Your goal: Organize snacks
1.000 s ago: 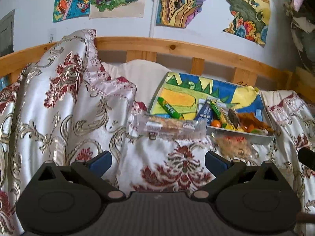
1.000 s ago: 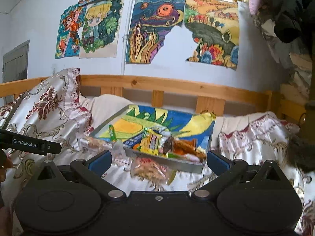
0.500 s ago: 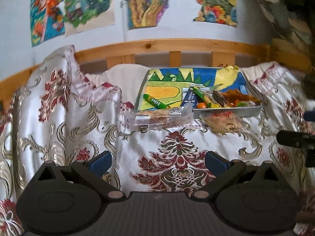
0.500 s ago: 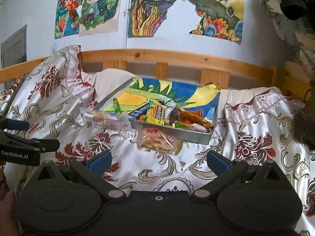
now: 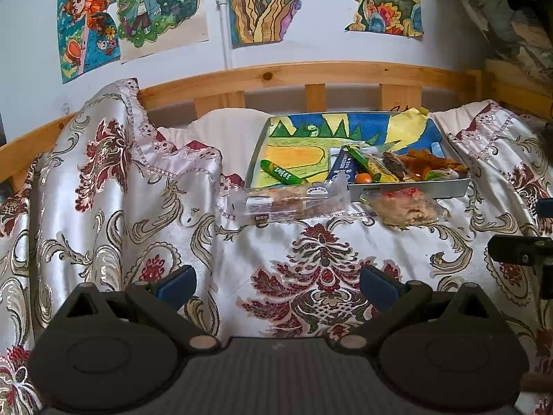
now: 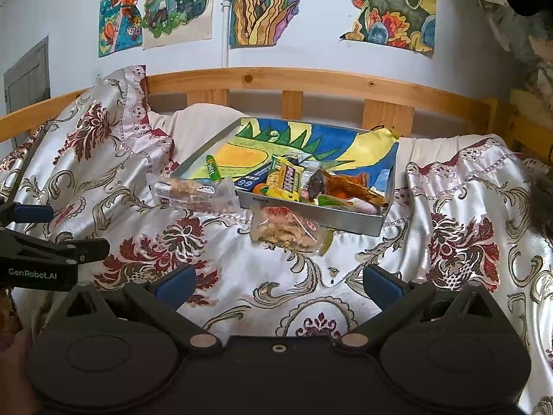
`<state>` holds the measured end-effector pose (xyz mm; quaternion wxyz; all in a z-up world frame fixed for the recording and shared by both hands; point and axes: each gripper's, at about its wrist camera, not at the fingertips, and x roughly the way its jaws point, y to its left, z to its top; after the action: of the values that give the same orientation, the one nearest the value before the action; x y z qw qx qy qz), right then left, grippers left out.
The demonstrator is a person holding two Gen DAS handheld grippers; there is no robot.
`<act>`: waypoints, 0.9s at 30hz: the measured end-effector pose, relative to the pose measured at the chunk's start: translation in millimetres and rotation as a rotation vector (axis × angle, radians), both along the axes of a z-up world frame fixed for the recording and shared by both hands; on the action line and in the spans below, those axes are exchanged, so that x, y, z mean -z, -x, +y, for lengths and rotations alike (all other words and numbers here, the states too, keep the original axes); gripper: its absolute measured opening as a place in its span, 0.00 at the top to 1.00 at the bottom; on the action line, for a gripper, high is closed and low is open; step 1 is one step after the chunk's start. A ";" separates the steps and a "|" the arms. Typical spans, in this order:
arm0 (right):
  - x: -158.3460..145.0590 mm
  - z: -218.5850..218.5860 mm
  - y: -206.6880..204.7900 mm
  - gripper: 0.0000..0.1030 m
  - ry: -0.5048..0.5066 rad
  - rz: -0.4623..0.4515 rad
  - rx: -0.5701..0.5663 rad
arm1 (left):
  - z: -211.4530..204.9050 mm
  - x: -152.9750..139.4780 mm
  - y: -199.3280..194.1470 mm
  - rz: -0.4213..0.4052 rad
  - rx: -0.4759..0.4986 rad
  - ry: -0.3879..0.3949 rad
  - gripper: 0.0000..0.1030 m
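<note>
A metal tray with a painted lining lies on the bed and holds several snacks, among them a green tube and a yellow packet. A long clear pack of biscuits lies on the blanket at the tray's front left. A clear bag of crumbly snacks lies just in front of the tray. My left gripper is open and empty, short of the biscuit pack. My right gripper is open and empty, short of the bag.
A patterned satin blanket covers the bed and rises in a hump at the left. A wooden rail runs behind, under wall drawings. The left gripper shows at the left edge of the right wrist view.
Both grippers have tilted down and moved nearer the bed; the tray and loose snacks now sit lower and larger in view. No object has moved.
</note>
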<state>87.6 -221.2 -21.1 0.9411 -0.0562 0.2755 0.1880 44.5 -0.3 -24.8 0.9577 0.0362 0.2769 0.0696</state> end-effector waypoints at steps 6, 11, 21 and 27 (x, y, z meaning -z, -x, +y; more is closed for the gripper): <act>1.1 2.6 -2.6 0.01 0.002 0.014 -0.014 | 1.6 0.1 -2.2 -0.004 -0.014 -0.002 0.00; 0.7 3.9 -8.1 0.01 -0.008 0.025 -0.024 | 4.2 0.0 -6.3 -0.005 -0.026 0.027 0.00; 0.6 12.6 -26.5 0.01 0.006 -0.007 -0.069 | 3.9 -2.8 -22.2 -0.030 -0.060 0.032 0.01; -1.2 12.0 -39.8 0.01 -0.014 -0.036 -0.085 | 7.4 -5.2 -37.6 -0.031 -0.090 0.037 0.00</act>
<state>127.4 -209.2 -20.0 0.9375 -0.0645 0.2546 0.2285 82.1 7.1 -19.6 0.9583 0.0049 0.2645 0.1079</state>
